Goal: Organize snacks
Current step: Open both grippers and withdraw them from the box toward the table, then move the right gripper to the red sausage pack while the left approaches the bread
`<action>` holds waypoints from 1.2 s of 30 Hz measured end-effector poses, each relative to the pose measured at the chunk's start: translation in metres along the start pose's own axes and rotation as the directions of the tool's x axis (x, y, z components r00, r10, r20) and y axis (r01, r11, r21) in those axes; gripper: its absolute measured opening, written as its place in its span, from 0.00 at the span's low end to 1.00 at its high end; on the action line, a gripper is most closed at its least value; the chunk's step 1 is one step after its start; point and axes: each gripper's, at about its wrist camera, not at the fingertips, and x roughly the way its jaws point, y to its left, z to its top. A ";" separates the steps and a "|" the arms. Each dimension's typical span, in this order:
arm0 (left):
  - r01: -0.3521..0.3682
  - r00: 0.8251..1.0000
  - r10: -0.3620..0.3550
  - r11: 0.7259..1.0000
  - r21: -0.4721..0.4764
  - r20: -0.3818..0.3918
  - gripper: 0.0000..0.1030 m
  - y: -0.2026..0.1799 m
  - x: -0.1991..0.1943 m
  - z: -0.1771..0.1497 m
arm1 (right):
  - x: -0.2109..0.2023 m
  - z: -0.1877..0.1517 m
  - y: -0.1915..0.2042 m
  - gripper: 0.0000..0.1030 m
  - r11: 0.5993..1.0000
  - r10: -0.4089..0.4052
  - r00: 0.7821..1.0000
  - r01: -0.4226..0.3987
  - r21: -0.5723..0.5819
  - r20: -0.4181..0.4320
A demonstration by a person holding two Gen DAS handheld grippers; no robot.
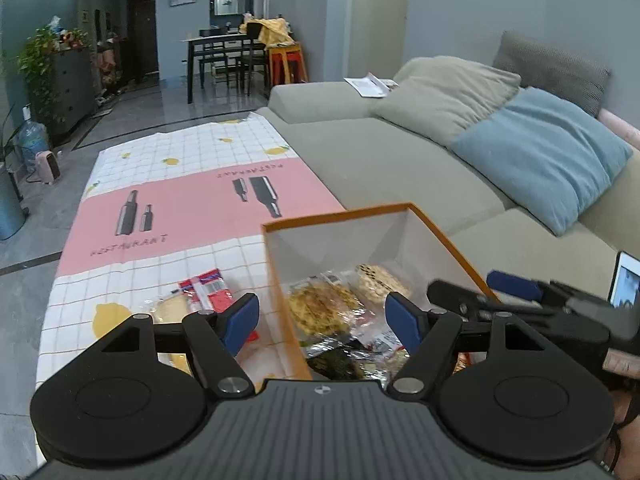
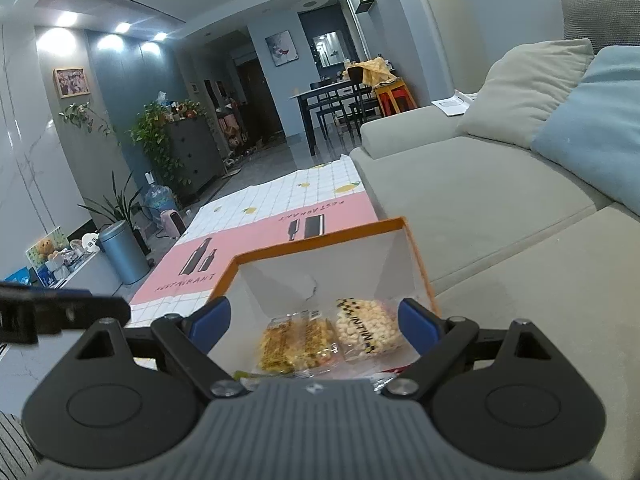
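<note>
An orange-rimmed white box stands on the table and holds several wrapped snacks: a yellow-brown crisp bar and a pale puffed bar. My left gripper is open and empty, astride the box's left wall. Left of the box lie a red-and-white packet and a yellow round snack on the cloth. My right gripper is open and empty, over the box; it also shows in the left wrist view.
The table wears a white checked cloth with a pink band. A grey sofa with beige and blue cushions runs along the right. A phone screen glows at the right.
</note>
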 end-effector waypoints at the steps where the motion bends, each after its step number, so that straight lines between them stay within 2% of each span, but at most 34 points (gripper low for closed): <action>1: -0.004 1.000 0.004 1.000 -0.003 0.006 0.83 0.005 -0.002 0.001 | 0.000 -0.001 0.002 0.86 1.000 0.007 1.000 -0.007 -0.004 0.000; 6: -0.042 0.999 0.042 0.999 -0.032 0.023 0.82 0.033 -0.012 0.000 | 0.003 -0.005 0.015 0.86 0.999 0.036 0.999 -0.036 -0.010 -0.012; 16: -0.096 0.995 0.095 0.974 -0.207 -0.017 0.83 0.112 -0.016 -0.013 | 0.010 -0.014 0.058 0.86 0.998 0.038 0.998 -0.041 -0.054 -0.042; 25: -0.159 0.987 0.154 0.943 -0.292 -0.040 0.82 0.161 -0.020 -0.024 | 0.015 -0.012 0.112 0.86 0.993 0.063 0.998 -0.061 -0.097 0.017; 32: -0.150 0.988 0.121 0.906 -0.395 -0.098 0.83 0.199 -0.010 -0.036 | 0.034 -0.007 0.150 0.81 0.990 0.100 0.995 -0.099 -0.105 0.006; 36: -0.149 0.987 0.112 0.900 -0.410 -0.111 0.83 0.215 -0.003 -0.040 | 0.057 -0.009 0.171 0.74 0.984 0.097 0.994 -0.102 -0.146 -0.043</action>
